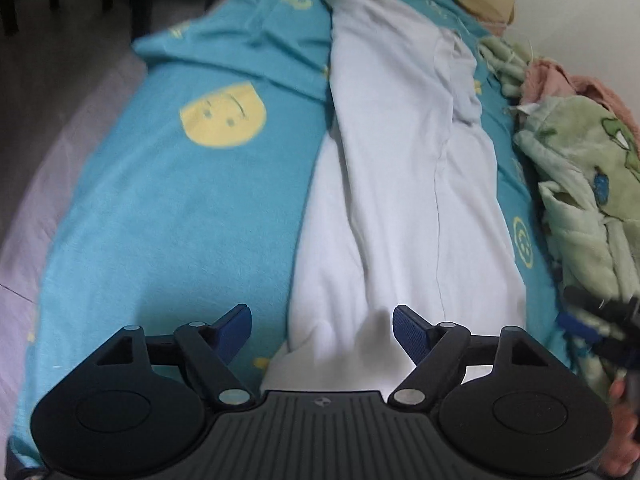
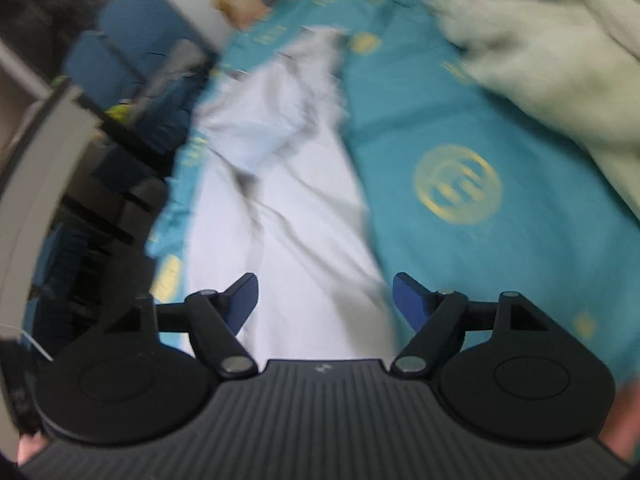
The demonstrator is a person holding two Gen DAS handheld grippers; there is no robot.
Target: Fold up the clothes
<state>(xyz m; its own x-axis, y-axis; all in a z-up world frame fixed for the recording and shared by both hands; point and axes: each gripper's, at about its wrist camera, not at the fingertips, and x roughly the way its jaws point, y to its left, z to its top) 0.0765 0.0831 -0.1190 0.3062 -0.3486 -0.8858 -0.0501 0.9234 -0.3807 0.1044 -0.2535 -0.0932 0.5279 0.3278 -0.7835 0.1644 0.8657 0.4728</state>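
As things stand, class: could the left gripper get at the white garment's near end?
Probably yes: the left gripper is open, and the white garment lies directly ahead between its fingers, uncovered.

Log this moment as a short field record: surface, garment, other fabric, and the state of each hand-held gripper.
surface: teal bedsheet with yellow face prints
garment: white garment, laid out lengthwise, folded narrow, creased
other fabric: green plush blanket bunched along the sheet's right side, pink cloth behind it
left hand-held gripper: open, holding nothing, poised over the garment's near end
right hand-held gripper: open, holding nothing, above the garment; view motion-blurred
fold status: lengthwise fold appears done; crosswise fold not yet made
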